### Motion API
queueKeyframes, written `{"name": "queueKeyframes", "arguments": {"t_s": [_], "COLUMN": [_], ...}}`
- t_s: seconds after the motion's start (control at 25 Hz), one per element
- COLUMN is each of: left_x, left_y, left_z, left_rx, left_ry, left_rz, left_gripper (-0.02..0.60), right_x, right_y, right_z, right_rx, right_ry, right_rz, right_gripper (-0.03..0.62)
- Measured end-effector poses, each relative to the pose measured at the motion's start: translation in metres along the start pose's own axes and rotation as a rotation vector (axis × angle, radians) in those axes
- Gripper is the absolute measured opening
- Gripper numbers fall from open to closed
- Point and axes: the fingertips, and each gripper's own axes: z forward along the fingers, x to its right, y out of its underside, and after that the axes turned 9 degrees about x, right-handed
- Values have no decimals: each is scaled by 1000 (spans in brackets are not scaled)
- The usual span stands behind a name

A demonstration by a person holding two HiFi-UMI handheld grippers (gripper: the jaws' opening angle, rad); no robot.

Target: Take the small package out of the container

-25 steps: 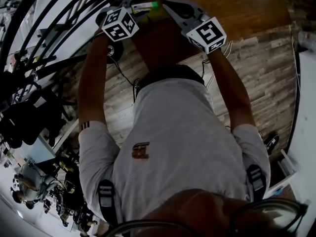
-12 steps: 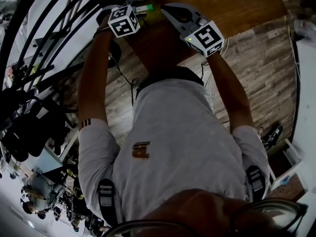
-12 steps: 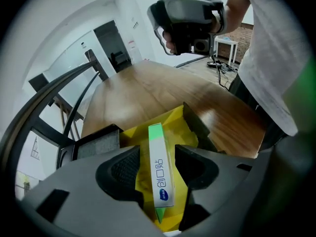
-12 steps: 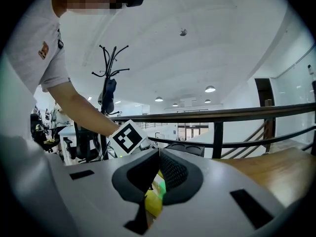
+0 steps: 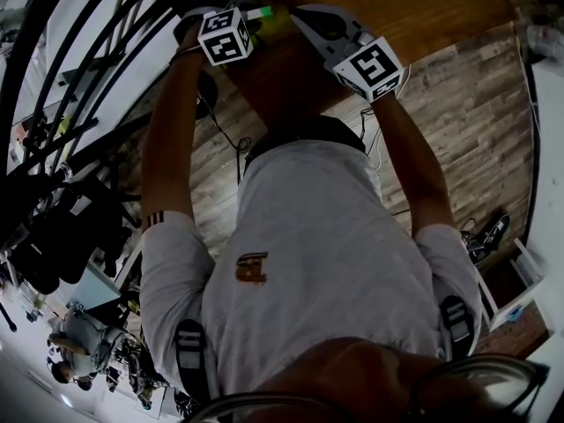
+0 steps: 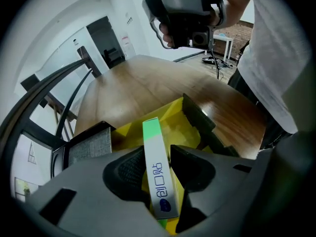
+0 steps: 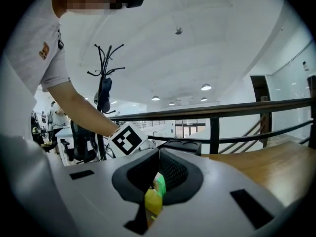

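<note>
Starting at the left, the left gripper (image 6: 160,177) has its jaws closed tight on the small package (image 6: 154,147), a slim white carton with a bright green end. The two dark pads press its broad flat faces. That looks like the sensible grip, since a thin box pinched across its width will not twist as it is lifted. The package's long axis runs straight out along the jaws. The end with the blue print sits deep between the pads, and the green end points away from the gripper. From overhead, that green end aims to the right, toward the other hand, with the carton roughly level. The package hangs over the mouth of the yellow container (image 6: 185,130), whose yellow lining shows beneath and around it. I judge it mostly lifted out, though I cannot tell whether its near end has fully cleared the rim. The container sits at the near edge of the wooden table (image 6: 128,88), between the person's two hands. Farther right, the right gripper (image 7: 158,177) faces back toward the left one. Its jaws are drawn narrow, with a piece of the yellow container caught between them, and the package's green tip shows just beyond. As I read it, this hand is pinning the container down so that it stays put while the package is drawn out. Held this way, the two tools work against each other, one anchoring and one extracting.
</note>
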Motion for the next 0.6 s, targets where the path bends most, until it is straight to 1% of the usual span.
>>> {"name": "queueKeyframes", "arguments": {"t_s": [0.12,0.36,0.6], "left_x": [3,5,3], "left_y": [-1,1,-3], "left_z": [1,2,-2], "left_rx": [3,15,36], "left_ry": [3,9,-15], "left_rz": [4,1,-12], "left_gripper": [143,113,106], "right_x": [1,-2,-4], "right_y": [1,7,4], "right_z": [-1,1,0], "right_rx": [4,-6,-4], "right_ry": [6,11,9], "right_rz": [5,9,8], "right_gripper": [32,32,32]}}
